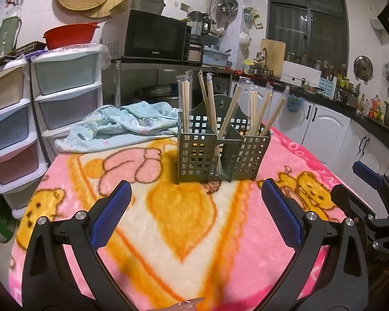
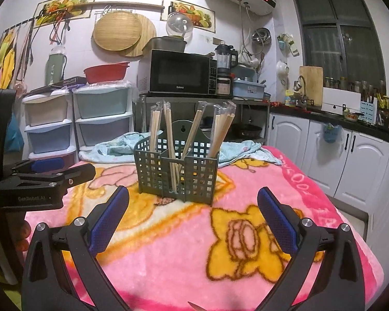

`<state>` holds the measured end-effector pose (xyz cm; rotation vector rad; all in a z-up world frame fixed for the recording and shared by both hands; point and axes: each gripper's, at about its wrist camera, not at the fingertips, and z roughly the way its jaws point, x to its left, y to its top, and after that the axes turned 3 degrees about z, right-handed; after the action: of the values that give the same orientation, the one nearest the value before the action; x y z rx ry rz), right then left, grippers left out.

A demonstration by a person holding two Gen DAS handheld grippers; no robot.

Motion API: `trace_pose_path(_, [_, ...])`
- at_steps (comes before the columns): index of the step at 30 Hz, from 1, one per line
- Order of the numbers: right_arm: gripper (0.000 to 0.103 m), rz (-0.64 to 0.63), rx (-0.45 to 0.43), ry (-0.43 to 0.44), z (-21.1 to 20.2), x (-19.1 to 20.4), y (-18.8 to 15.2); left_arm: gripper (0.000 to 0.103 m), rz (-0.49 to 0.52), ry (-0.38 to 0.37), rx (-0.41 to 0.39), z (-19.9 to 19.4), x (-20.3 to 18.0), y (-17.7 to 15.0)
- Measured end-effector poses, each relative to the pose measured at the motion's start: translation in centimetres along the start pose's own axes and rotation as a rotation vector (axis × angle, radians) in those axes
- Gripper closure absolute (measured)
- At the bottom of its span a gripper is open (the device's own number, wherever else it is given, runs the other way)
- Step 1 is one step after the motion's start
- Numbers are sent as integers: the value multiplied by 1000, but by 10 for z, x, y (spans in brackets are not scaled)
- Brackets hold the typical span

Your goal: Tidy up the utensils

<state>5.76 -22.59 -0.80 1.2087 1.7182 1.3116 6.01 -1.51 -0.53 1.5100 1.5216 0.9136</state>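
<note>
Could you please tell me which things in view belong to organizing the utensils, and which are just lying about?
Part of the job:
- wrapped chopsticks, standing in the holder
- grey utensil holder on the pink blanket
- left gripper and right gripper, both open and empty

Just lying about:
- light blue cloth behind the holder
- microwave
- red basin
- plastic drawers

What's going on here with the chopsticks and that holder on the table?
A person holds a two-finger gripper in each hand, and both the left gripper and the right gripper hover open and empty above the pink blanket. The wrapped chopsticks all stand in the grey slotted holder, spread across its compartments. No loose utensils show on the blanket. A light blue cloth lies behind the holder.
</note>
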Motion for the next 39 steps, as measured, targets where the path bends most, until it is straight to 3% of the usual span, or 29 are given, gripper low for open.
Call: trace_pose_path(39, [6, 1, -5, -2, 0, 0, -1, 11, -7, 6, -12, -3, 3, 3])
